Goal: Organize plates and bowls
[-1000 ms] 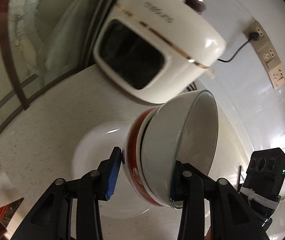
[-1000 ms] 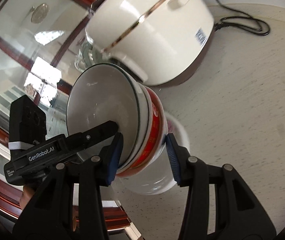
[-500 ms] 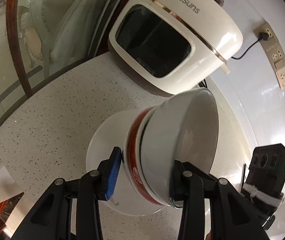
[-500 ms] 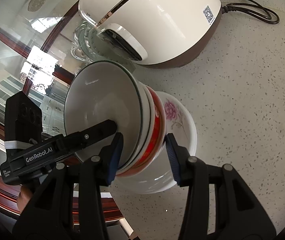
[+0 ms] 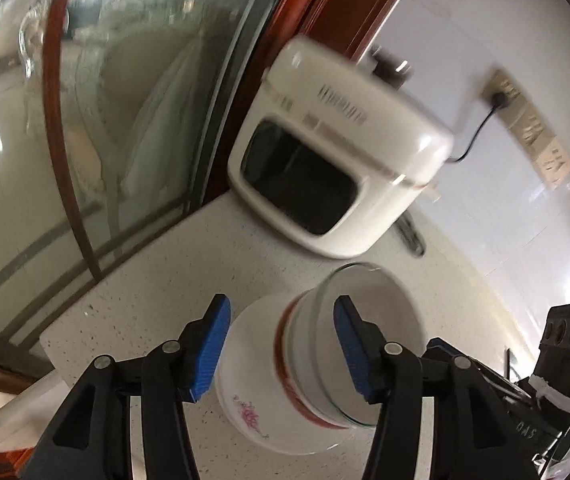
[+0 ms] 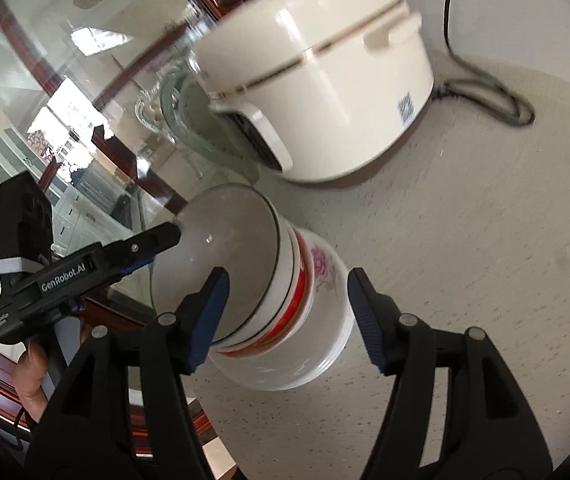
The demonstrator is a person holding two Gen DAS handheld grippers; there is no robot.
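Both grippers are letting go, their blue pads spreading away from the bowls.

Left wrist view: the left gripper (image 5: 281,344) has its jaws opening, with the stack (image 5: 305,376) seen between the pads but pressed by neither. That stack is a white bowl (image 5: 369,336) with a dark rim, nested in a red-banded bowl (image 5: 285,344), nested in a floral bowl (image 5: 245,392) that rests on the speckled counter (image 5: 157,280). A cream cooker (image 5: 337,148) stands behind, its cord running to a wall socket (image 5: 501,92). Glass cabinet doors (image 5: 105,100) fill the left.

Right wrist view: the right gripper (image 6: 285,316) is opening too, both pads clear of the stack (image 6: 277,300), which sits between them on the counter near its edge. On the left, the left gripper's (image 6: 165,240) fingertip ends right at the top bowl's rim; contact cannot be judged. A hand (image 6: 33,376) shows below it. The cooker (image 6: 317,80) stands just beyond.
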